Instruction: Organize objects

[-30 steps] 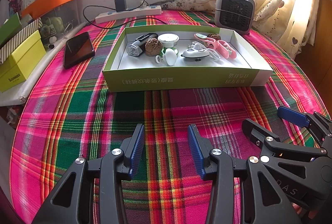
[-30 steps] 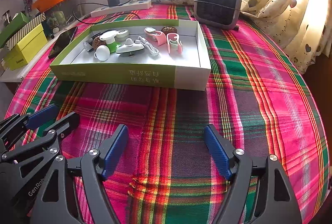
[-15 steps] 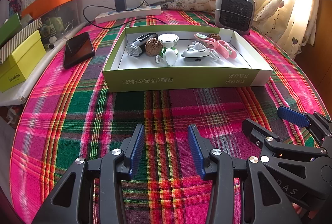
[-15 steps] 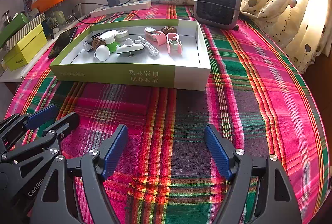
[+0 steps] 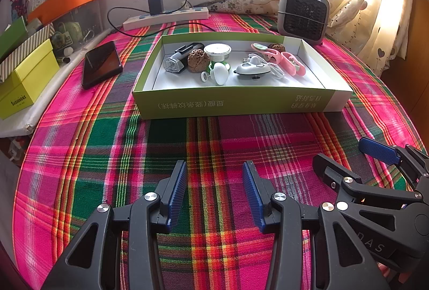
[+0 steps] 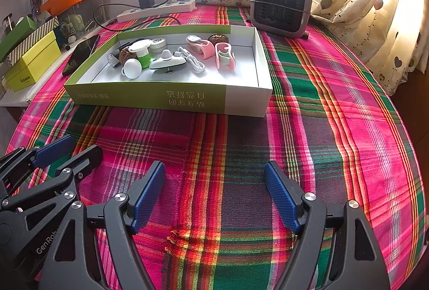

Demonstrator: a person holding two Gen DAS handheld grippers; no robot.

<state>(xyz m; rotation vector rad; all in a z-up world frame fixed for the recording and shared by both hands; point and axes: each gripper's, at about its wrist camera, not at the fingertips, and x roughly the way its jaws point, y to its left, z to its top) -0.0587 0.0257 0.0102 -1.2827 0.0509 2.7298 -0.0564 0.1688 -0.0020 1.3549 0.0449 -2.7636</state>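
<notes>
The tablecloth (image 5: 88,145) is plaid in hot pink, green, maroon and orange with thin yellow lines; on it the box (image 5: 230,103) has lime-green outer walls with a white end panel, a white inside and pale print; inside the box lie a brown walnut (image 5: 198,60), pink clips (image 5: 291,63) and a white-and-green knob (image 5: 220,72); left of the box lies a black phone (image 5: 100,63); behind the box stands a grey heater (image 5: 303,15) with a dark grille; both grippers' pads (image 6: 147,196) are blue on black frames.

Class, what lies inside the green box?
Inside the green box: a walnut, white spinning top, pink clips, flashlight, white cable. Things behind the walnut are partly hidden.
</notes>
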